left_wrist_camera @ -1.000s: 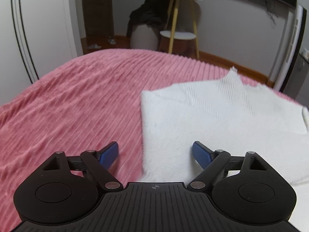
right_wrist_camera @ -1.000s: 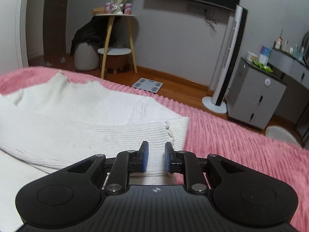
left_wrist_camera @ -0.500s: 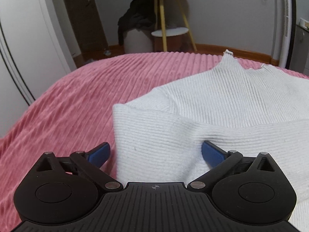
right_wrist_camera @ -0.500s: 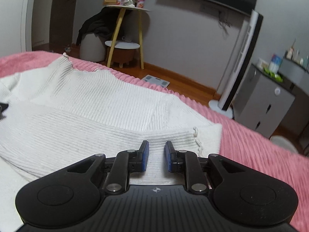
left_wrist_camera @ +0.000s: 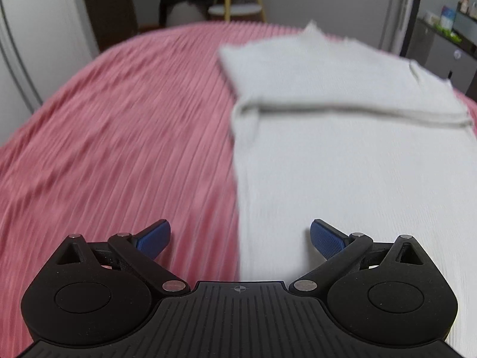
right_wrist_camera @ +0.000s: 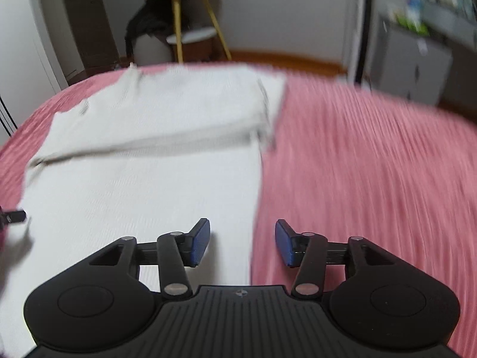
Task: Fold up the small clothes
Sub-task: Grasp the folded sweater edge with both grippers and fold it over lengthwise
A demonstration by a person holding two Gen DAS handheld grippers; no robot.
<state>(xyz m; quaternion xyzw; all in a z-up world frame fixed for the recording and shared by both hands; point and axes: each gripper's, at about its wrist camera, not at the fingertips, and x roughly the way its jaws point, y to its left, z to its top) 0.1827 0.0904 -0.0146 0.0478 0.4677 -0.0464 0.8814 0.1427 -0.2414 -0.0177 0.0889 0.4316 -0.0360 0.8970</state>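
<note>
We see the pink blanket (left_wrist_camera: 104, 125) at 9 o'clock, the left gripper (left_wrist_camera: 240, 238) spread wide and empty over the white sweater's (left_wrist_camera: 342, 164) left edge. The sweater lies folded toward 12 o'clock. The right gripper (right_wrist_camera: 242, 243) is opening, empty, straddling the sweater's right edge.

One white knit sweater (left_wrist_camera: 342, 137) lies on one pink ribbed bedspread (left_wrist_camera: 119, 125). Two grippers show: the left gripper (left_wrist_camera: 240, 238) and the right gripper (right_wrist_camera: 242, 243), each with two blue-padded fingers. Past the bed stand one yellow-legged side table (right_wrist_camera: 190, 15), one grey cabinet (right_wrist_camera: 417, 56) and one white pouf (right_wrist_camera: 152, 49) with one dark garment (right_wrist_camera: 143, 25) draped over it.
</note>
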